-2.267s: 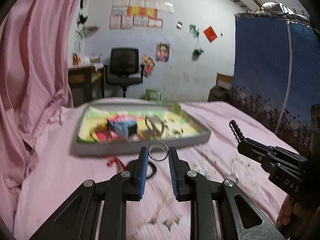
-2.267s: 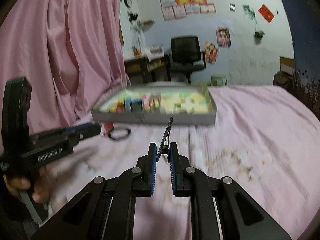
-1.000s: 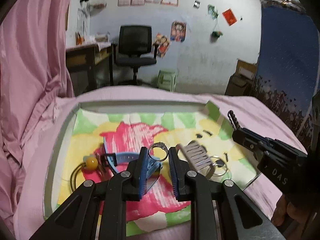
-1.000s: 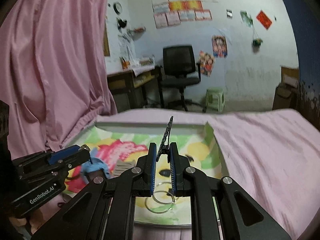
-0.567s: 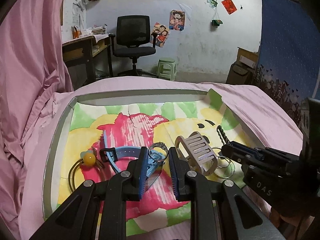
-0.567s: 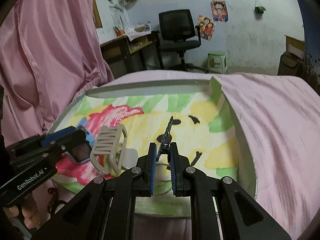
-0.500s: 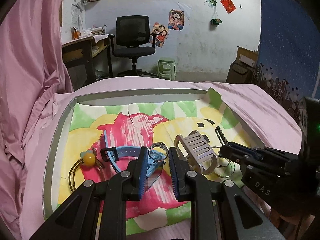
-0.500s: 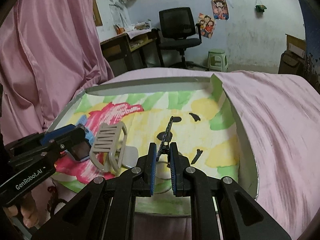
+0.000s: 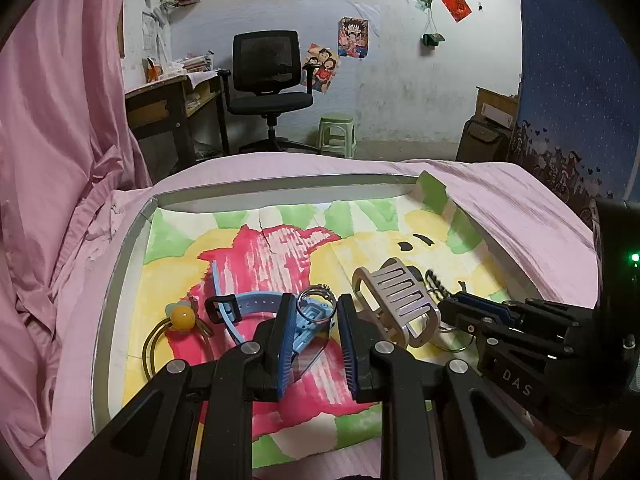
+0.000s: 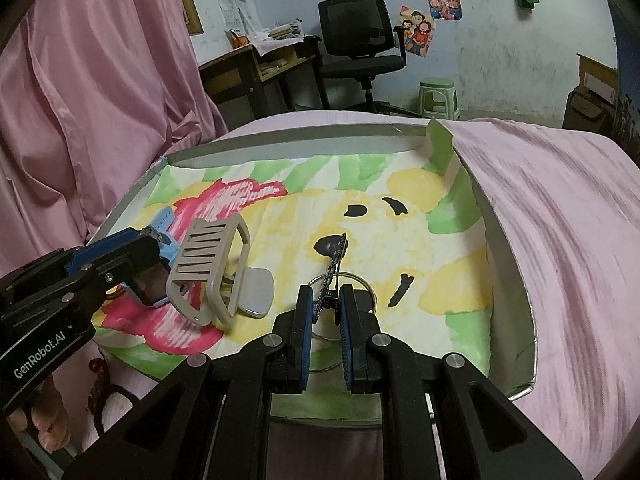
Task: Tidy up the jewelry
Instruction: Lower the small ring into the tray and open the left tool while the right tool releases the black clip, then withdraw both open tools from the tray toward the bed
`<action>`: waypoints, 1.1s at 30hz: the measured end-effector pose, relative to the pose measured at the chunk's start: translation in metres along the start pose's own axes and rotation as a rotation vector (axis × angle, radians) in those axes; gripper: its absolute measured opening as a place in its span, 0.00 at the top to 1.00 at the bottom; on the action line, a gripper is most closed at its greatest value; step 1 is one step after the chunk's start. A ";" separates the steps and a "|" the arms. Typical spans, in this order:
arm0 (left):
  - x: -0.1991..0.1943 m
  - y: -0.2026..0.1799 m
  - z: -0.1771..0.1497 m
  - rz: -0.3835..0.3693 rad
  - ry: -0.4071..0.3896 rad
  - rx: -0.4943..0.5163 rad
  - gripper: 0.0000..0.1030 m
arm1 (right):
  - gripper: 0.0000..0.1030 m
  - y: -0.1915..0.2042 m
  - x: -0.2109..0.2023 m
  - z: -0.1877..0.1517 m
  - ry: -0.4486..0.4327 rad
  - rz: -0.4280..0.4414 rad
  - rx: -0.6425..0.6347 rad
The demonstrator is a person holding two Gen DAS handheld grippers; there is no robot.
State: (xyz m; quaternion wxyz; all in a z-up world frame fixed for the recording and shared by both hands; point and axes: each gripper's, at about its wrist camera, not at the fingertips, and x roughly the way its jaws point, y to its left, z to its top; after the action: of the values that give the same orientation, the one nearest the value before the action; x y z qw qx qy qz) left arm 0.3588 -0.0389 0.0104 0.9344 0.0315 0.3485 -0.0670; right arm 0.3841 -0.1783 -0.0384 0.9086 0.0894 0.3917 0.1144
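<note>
A grey tray [image 9: 120, 264] [image 10: 516, 280] lined with a bright painted sheet lies on the pink bed. My left gripper [image 9: 316, 312] is shut on a silver ring [image 9: 316, 303], held just above a blue watch [image 9: 256, 304] in the tray. My right gripper [image 10: 326, 300] is shut on a thin black beaded hair clip [image 10: 334, 268] that sticks up over large silver hoops [image 10: 352, 280]. A beige claw clip [image 9: 394, 300] [image 10: 212, 264] stands between the two grippers. A yellow-bead hair tie [image 9: 182, 316] lies at the tray's left. The right gripper [image 9: 460, 306] also shows in the left wrist view.
Pink bedsheet [image 10: 560, 208] surrounds the tray and overlaps its right rim. A pink curtain [image 9: 52, 120] hangs at the left. Beyond the bed stand a black office chair [image 9: 268, 76], a desk [image 9: 168, 104] and a green stool [image 9: 338, 132]. A black hair tie [image 10: 108, 400] lies on the bed before the tray.
Both grippers came forward from the bed to over the tray, keeping their loads. Over the last second the right gripper sank and tipped down toward the hoops; the left one hardly moved.
</note>
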 end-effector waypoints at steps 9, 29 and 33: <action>-0.010 0.004 -0.005 -0.006 -0.019 -0.015 0.65 | 0.89 0.000 0.000 0.001 0.010 0.000 0.000; -0.108 0.023 -0.051 -0.008 -0.298 -0.144 0.09 | 0.35 0.003 -0.124 -0.027 -0.387 -0.006 -0.002; -0.130 0.021 -0.067 -0.001 -0.361 -0.141 0.01 | 0.24 0.005 -0.152 -0.043 -0.452 -0.024 -0.018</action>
State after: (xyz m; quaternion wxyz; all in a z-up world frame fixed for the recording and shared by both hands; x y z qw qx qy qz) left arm 0.2210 0.0025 0.0450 0.9816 -0.0469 0.1790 -0.0473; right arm 0.2510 -0.2128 0.0388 0.9753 0.0998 0.1781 0.0844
